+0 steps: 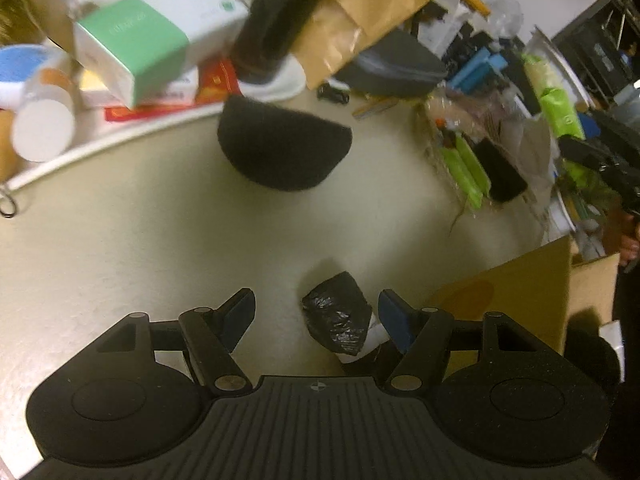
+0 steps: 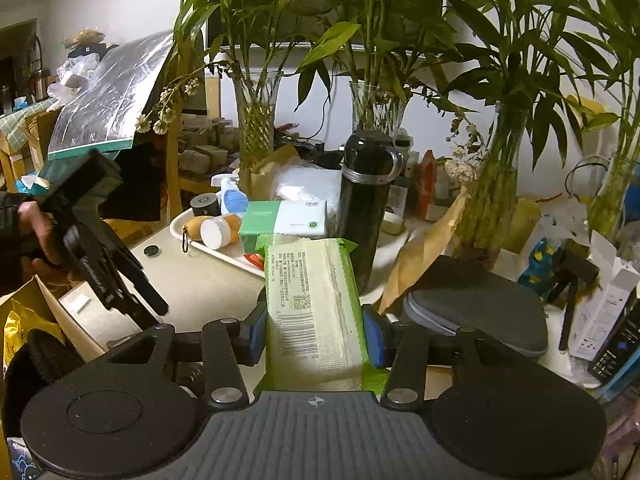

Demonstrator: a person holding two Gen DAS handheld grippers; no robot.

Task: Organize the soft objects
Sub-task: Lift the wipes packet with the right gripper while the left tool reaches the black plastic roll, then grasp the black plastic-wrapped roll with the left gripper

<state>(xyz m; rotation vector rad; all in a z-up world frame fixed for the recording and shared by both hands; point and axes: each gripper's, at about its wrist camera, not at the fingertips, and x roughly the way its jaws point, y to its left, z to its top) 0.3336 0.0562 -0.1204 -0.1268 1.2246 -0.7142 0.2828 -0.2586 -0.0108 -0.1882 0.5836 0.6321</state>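
Observation:
In the left wrist view my left gripper [image 1: 318, 312] is open above the beige table [image 1: 120, 248]. A roll wrapped in black plastic [image 1: 338, 322] lies between its blue pads, nearer the right pad and not gripped. A black fuzzy half-round soft object [image 1: 282, 146] lies further ahead on the table. In the right wrist view my right gripper [image 2: 316, 332] is shut on a green-and-white tissue pack [image 2: 316, 304], held up above the table. The left gripper [image 2: 100, 260] and the hand holding it show at the left of that view.
A cardboard box [image 1: 532, 292] stands at the right of the table; it also shows at the lower left of the right wrist view [image 2: 36, 308]. A white tray [image 2: 224, 254] holds a green box [image 1: 132, 52], bottles and a black flask [image 2: 366, 200]. A grey case [image 2: 480, 304], vases with plants and clutter surround it.

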